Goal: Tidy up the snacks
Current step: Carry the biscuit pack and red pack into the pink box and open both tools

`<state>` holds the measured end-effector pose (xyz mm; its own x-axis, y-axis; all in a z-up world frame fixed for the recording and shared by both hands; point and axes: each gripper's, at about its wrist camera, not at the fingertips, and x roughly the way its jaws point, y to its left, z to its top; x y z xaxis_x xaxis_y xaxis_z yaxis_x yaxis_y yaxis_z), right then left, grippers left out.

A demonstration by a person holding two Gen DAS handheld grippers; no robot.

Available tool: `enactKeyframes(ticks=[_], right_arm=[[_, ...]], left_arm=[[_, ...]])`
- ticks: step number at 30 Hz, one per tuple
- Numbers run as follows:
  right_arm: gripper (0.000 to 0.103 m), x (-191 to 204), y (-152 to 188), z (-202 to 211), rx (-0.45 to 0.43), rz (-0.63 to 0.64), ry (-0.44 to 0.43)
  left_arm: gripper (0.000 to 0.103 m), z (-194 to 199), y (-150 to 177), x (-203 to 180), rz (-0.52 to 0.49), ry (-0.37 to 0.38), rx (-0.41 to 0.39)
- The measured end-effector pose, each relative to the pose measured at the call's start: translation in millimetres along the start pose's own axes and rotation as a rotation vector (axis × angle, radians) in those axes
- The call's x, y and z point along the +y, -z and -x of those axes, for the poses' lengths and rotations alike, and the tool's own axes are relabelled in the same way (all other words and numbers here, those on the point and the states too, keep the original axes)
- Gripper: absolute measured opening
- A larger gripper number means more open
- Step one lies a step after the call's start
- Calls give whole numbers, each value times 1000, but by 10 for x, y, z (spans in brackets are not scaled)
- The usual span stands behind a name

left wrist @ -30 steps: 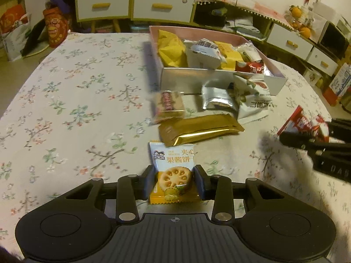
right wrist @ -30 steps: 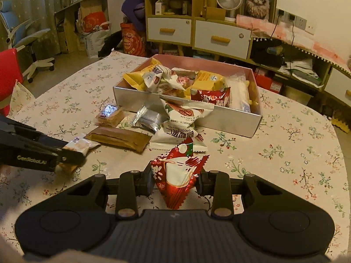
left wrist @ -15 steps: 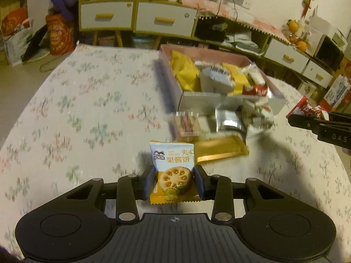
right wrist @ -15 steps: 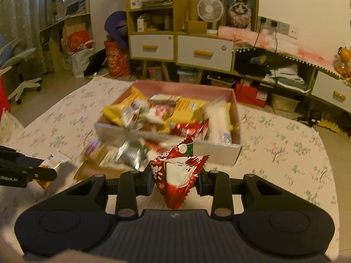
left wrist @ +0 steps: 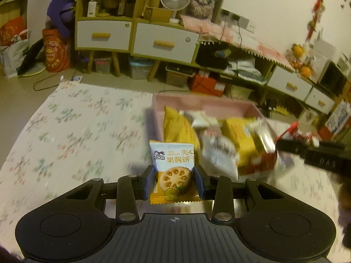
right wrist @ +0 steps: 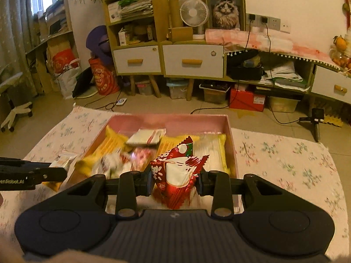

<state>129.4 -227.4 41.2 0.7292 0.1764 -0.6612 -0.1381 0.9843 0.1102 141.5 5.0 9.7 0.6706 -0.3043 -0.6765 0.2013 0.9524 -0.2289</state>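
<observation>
My left gripper (left wrist: 174, 180) is shut on a white and orange jam biscuit packet (left wrist: 173, 171), held above the table at the near left corner of the pink snack box (left wrist: 204, 106). My right gripper (right wrist: 174, 180) is shut on a red and white snack packet (right wrist: 175, 175), held over the near part of the same pink box (right wrist: 171, 120), which holds several yellow, white and red packets. The left gripper also shows in the right wrist view (right wrist: 54, 171), left of the box. The right gripper shows in the left wrist view (left wrist: 283, 144) at the box's right side.
The box stands on a table with a floral cloth (left wrist: 72, 135). Behind the table are cabinets with white drawers (right wrist: 166, 59), a fan (right wrist: 194, 13) and floor clutter. An office chair base (right wrist: 15, 114) stands at the left.
Both grippers have risen and moved forward with their packets, from above the loose snacks in front of the box to the box itself. The loose packets on the table have dropped out of view.
</observation>
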Motion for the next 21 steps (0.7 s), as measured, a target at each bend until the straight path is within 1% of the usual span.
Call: enactKeyframes(ticks=[4,11,16,21], right_arm=[[32,-6,-106,-174,5,1,0],[33,-32,-233,-436,13,-4,-4],[33,-48,-278,-535,21,-11,0],[35,-61,-316,-555,19,-22,3]], left_arm=[[36,-216,-235,-89,-9,6,-19],[36,-601,-550,-286,-51,-13,-16],[36,-813,-639,-382,-90,-45,-9],[36,-940,-667,-386,-78,-46,-8]])
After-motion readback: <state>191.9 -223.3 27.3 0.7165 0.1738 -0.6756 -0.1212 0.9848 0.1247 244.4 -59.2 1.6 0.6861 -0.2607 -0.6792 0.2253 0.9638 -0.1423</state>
